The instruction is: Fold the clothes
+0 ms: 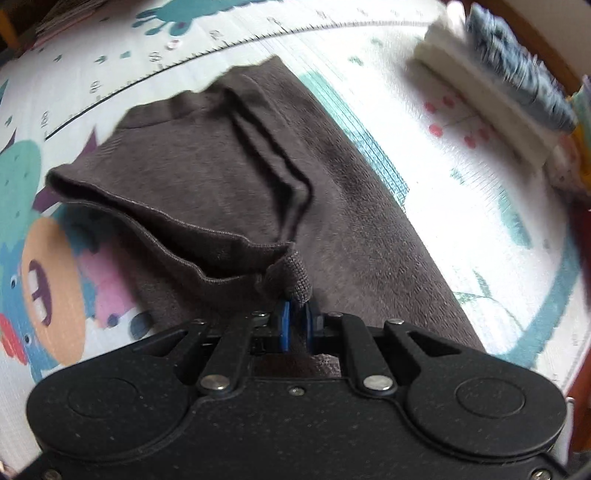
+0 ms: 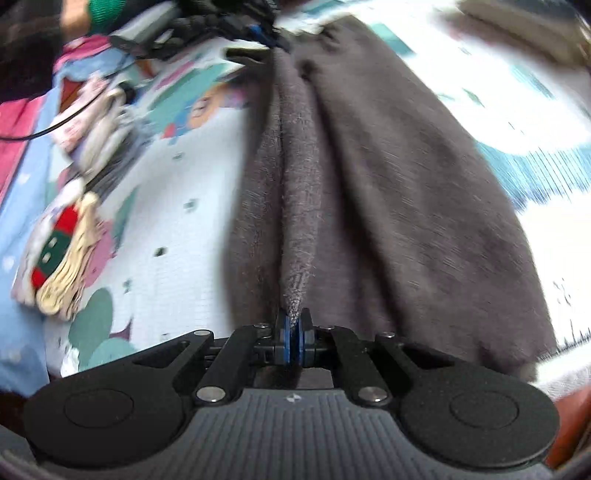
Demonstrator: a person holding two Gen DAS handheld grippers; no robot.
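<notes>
A dark grey-brown knitted garment point(image 1: 236, 173) lies on a patterned play mat point(image 1: 461, 229). My left gripper point(image 1: 295, 310) is shut on a bunched corner of it, and the pinched hem is lifted off the layer below, opening a pocket of fabric to the left. In the right wrist view the same garment point(image 2: 388, 192) stretches away in long folds. My right gripper point(image 2: 294, 325) is shut on a raised ridge of that cloth. At the top of that view the left gripper point(image 2: 258, 31) shows blurred at the garment's far end.
A stack of folded clothes, white below and blue-patterned on top point(image 1: 491, 85), sits at the mat's far right. Several small colourful garments point(image 2: 70, 236) lie in a pile at the left in the right wrist view, with a black cable point(image 2: 55, 127) beside them.
</notes>
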